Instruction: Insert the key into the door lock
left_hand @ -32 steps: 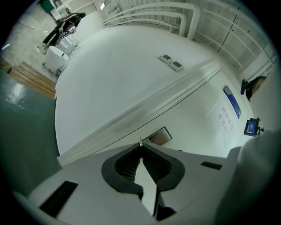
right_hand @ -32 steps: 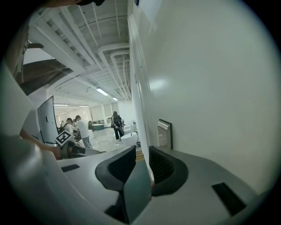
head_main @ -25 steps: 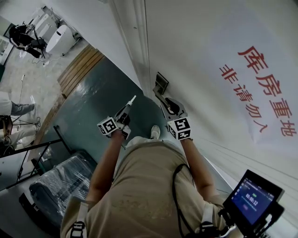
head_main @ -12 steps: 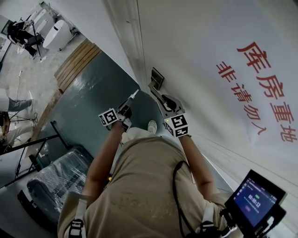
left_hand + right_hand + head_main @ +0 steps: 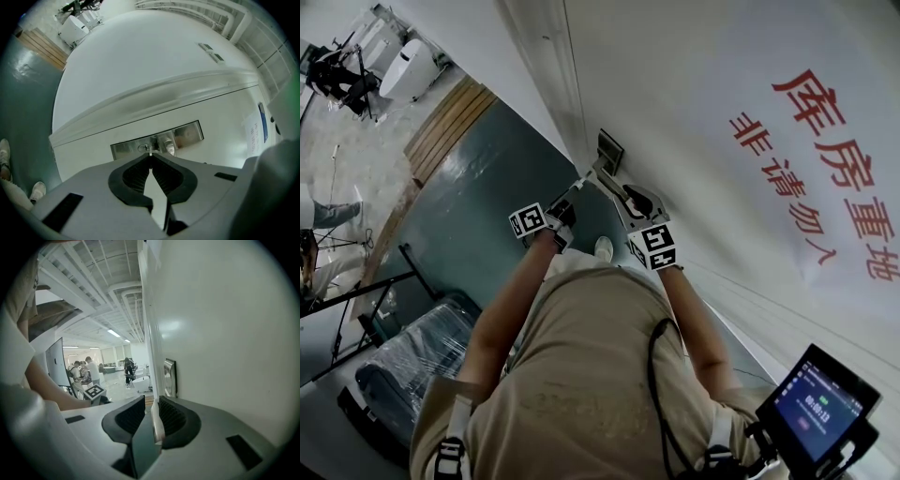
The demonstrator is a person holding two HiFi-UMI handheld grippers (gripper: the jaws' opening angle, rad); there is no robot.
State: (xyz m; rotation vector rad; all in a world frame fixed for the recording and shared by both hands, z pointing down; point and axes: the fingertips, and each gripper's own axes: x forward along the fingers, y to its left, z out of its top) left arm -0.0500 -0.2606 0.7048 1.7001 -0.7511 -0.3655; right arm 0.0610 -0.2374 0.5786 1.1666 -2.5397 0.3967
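My left gripper (image 5: 572,194) is shut on a small key whose tip (image 5: 150,152) pokes out past the jaws. That tip sits just short of the keyhole (image 5: 142,148) in the metal lock plate (image 5: 157,140), mounted on the white door (image 5: 694,84). Whether the key touches the keyhole I cannot tell. In the head view the lock plate (image 5: 607,153) lies just beyond the left gripper. My right gripper (image 5: 636,202) is shut on the door handle (image 5: 155,420), a pale lever between its jaws (image 5: 152,411), with the lock plate (image 5: 168,377) edge-on ahead.
A white sign with red characters (image 5: 825,178) hangs on the door. A grey-green floor (image 5: 478,216) lies below, with wooden boards (image 5: 445,131), a wrapped dark bundle (image 5: 422,366) and a tablet (image 5: 816,403). People (image 5: 86,371) stand far off.
My left gripper has moved with the key toward the door and now sits close to the lock plate. The right gripper has stayed on the handle.
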